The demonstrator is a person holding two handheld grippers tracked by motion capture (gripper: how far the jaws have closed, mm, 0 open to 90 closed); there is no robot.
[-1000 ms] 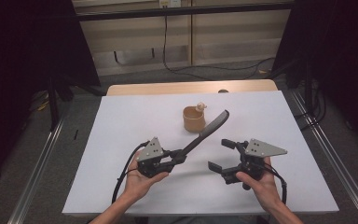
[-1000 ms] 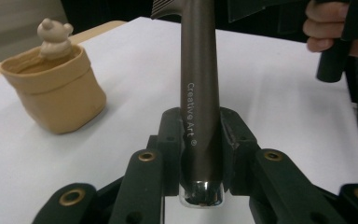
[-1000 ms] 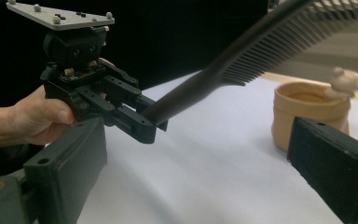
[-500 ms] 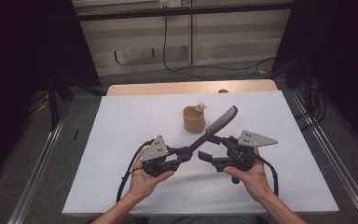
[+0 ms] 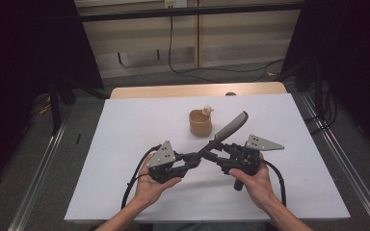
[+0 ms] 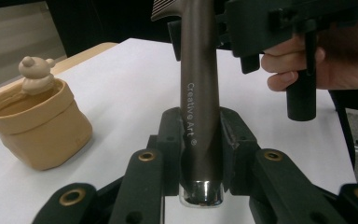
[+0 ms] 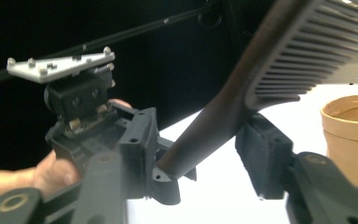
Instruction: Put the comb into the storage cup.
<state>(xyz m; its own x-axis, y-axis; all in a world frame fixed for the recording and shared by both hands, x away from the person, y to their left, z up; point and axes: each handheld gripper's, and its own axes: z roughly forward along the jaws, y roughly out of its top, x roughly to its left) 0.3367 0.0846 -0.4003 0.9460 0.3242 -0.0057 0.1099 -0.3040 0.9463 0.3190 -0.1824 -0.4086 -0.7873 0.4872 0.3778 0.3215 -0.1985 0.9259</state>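
Observation:
A dark comb (image 5: 229, 127) with a brown handle (image 6: 199, 70) slants up over the white table (image 5: 125, 144). My left gripper (image 5: 195, 156) is shut on the handle's metal-capped end (image 6: 200, 135). My right gripper (image 5: 217, 155) faces it from the right, and its jaws have just been closing around the comb's neck below the teeth (image 7: 284, 51). In the right gripper view (image 7: 200, 149) the right pad lies against the comb, while a gap remains at the left pad (image 7: 140, 140). A tan bag-shaped cup (image 5: 200, 122) stands just behind the grippers.
A small bear figure (image 6: 35, 74) sits on the cup's (image 6: 37, 126) rim. The white sheet lies on a wooden tabletop (image 5: 197, 90). Metal rails (image 5: 38, 173) run along both sides of the table, and a cable (image 5: 173, 48) hangs at the back.
The right gripper moved left up to the comb and its jaws narrowed around it. The left gripper and the comb rose slightly and otherwise kept their place.

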